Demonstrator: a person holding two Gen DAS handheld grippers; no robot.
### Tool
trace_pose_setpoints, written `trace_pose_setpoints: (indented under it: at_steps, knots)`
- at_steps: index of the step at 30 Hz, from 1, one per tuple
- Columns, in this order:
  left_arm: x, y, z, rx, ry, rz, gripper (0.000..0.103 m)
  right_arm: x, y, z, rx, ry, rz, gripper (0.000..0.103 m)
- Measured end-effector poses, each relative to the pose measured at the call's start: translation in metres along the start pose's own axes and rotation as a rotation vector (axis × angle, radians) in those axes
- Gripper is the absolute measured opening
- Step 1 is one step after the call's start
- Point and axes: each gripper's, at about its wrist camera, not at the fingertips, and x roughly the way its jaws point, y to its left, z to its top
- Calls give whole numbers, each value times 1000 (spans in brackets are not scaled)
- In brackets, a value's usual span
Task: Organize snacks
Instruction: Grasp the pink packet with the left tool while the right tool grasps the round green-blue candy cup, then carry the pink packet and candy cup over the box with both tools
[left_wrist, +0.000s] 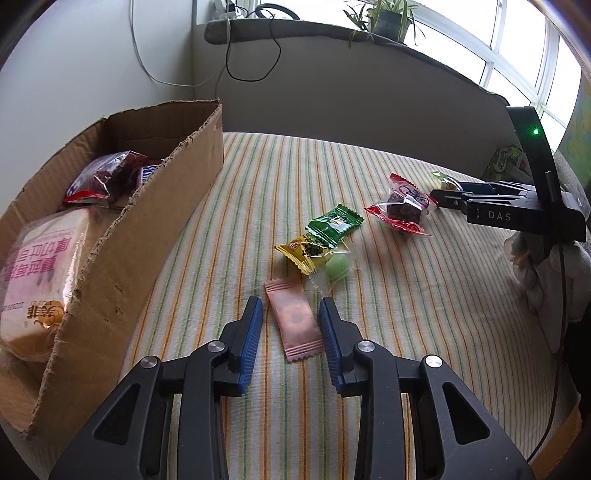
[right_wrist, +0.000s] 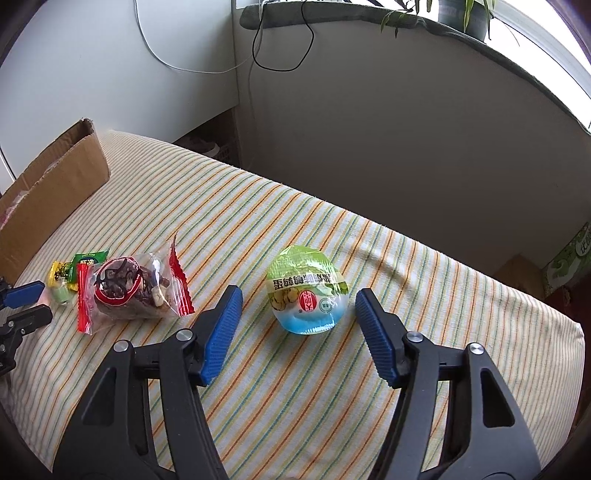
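Note:
My left gripper (left_wrist: 291, 310) is open, its jaws on either side of a pink candy packet (left_wrist: 296, 319) lying on the striped cloth. Beyond it lie a yellow candy (left_wrist: 301, 253), a green candy (left_wrist: 334, 223), a clear-wrapped green sweet (left_wrist: 337, 268) and a red-edged fruit snack bag (left_wrist: 400, 208). My right gripper (right_wrist: 297, 295) is open around a green-lidded jelly cup (right_wrist: 308, 291) without touching it. The fruit snack bag (right_wrist: 131, 286) also shows left of it in the right wrist view. The right gripper appears in the left wrist view (left_wrist: 448, 197).
A cardboard box (left_wrist: 122, 236) stands on the left, holding a bread pack (left_wrist: 40, 280), another red snack bag (left_wrist: 105, 177) and a blue-labelled item. A grey wall runs behind the table. A potted plant (left_wrist: 388, 18) and cables sit on the sill. A green package (left_wrist: 504, 160) is far right.

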Motion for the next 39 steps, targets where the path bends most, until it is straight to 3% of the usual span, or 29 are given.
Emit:
trace_pose_setpoints:
  at_steps: [3, 4, 6, 9, 29, 39]
  knots:
    - [-3, -1, -2, 11, -4, 11, 24, -1, -1, 0, -3, -5, -3, 56]
    - [-4, -1, -2, 19, -8, 17, 17, -2, -1, 0, -4, -7, -4, 50]
    - [-5, -2, -3, 41, -8, 10, 18, -2, 0, 0, -4, -10, -6, 42]
    - [-6, -8, -5, 70, -9, 15, 18, -4, 0, -1, -5, -12, -8, 42]
    - [-21, 0, -7, 20, -41, -86, 17, -49, -8, -17, 39, -58, -19, 38]
    - [-51, 13, -6, -4, -97, -101, 17, -81, 16, -9, 2, -109, 3, 38]
